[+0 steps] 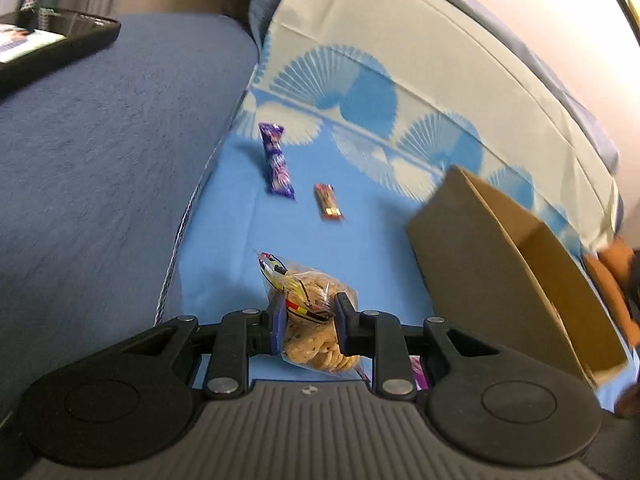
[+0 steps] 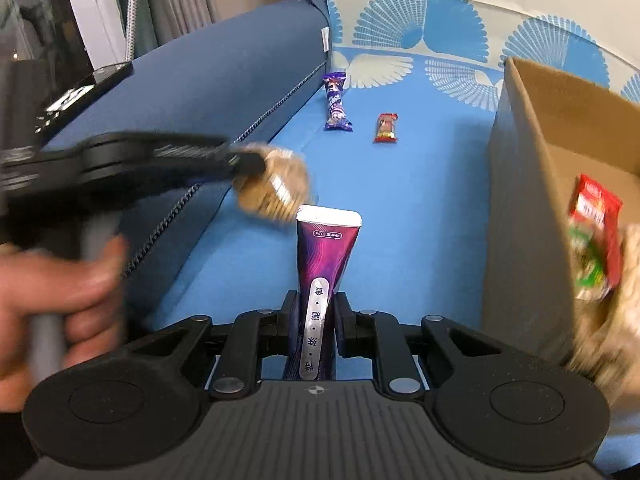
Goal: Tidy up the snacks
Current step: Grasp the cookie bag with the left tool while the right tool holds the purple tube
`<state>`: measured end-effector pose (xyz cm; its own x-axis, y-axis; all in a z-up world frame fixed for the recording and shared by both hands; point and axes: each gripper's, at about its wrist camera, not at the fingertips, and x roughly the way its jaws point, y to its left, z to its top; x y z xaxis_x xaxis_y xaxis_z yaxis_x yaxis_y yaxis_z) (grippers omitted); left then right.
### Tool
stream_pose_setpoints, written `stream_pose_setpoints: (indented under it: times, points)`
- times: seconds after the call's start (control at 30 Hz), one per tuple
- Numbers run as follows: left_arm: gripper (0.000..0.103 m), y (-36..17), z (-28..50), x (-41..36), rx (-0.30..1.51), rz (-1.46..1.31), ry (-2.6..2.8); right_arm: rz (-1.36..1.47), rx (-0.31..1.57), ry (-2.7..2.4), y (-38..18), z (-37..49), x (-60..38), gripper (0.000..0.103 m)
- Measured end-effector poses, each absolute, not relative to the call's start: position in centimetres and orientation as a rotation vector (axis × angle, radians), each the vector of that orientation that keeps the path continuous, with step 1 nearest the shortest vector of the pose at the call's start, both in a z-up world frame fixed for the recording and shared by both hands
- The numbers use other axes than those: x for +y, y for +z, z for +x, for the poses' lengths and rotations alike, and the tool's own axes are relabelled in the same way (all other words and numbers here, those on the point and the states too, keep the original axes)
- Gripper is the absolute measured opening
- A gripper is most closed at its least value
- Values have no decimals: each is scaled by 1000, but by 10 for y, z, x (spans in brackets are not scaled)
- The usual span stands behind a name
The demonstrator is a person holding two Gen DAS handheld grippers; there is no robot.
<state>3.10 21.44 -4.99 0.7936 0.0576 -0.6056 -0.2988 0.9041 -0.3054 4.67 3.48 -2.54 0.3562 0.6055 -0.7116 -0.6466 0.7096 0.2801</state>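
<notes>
My left gripper [image 1: 309, 322] is shut on a clear bag of cookies [image 1: 310, 316] and holds it above the blue sheet; it shows blurred in the right wrist view [image 2: 276, 182]. My right gripper [image 2: 316, 320] is shut on a purple snack pouch [image 2: 324, 264], held upright. A purple wrapped bar [image 1: 277, 162] [image 2: 337, 102] and a small red wrapped bar [image 1: 328, 202] [image 2: 387, 128] lie on the sheet ahead. An open cardboard box [image 1: 500, 264] [image 2: 532, 200] stands to the right, with a red and green packet [image 2: 594, 240] in it.
A dark blue sofa armrest [image 1: 100, 160] [image 2: 224, 80] runs along the left with a black phone [image 1: 52, 40] on it. A blue and white patterned back cushion [image 1: 400, 80] rises behind the snacks. A hand [image 2: 60, 288] holds the left gripper's handle.
</notes>
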Motion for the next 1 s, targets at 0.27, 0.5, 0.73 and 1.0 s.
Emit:
stream_pose_setpoints:
  times: [0.27,0.5,0.73,1.0]
  points:
    - [42,-57,26,210,778,-397,276,-40,903,706,-58,58,42,25]
    - [79,-66,43,203,846,-330,294,-85,859,733,-55,46,37,42]
    - [90,-82,63,193,936,-259,330,-98,870,755,-51,42,23,45]
    - [90,-89,72,198,937,-284,340,-157,876,778,-60,34,32,45]
